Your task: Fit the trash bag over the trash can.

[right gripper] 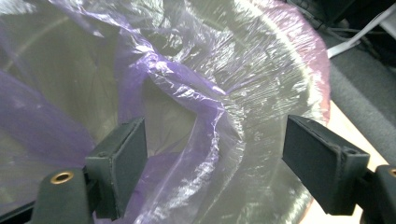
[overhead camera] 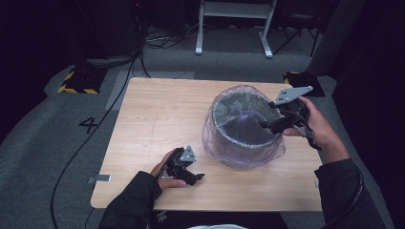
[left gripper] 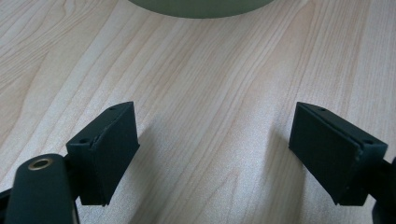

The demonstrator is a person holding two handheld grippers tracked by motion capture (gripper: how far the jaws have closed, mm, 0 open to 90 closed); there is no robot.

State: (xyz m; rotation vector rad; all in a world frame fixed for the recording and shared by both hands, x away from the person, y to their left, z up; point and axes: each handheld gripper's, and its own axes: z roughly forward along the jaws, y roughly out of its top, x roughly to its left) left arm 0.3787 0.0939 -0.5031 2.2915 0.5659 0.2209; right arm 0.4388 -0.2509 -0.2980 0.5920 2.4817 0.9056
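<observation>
A light wooden table (overhead camera: 157, 114) carries a grey round bin (overhead camera: 243, 125) lined with a thin purple plastic bag (overhead camera: 217, 143) that is folded over its rim. The right gripper (overhead camera: 267, 125) is at the bin's rim on the person's right side, jaws spread wide with the crumpled bag film (right gripper: 196, 107) between and ahead of them, holding nothing. The left gripper (overhead camera: 193, 177) rests low on the table, near the bin's base, jaws also released and empty.
</observation>
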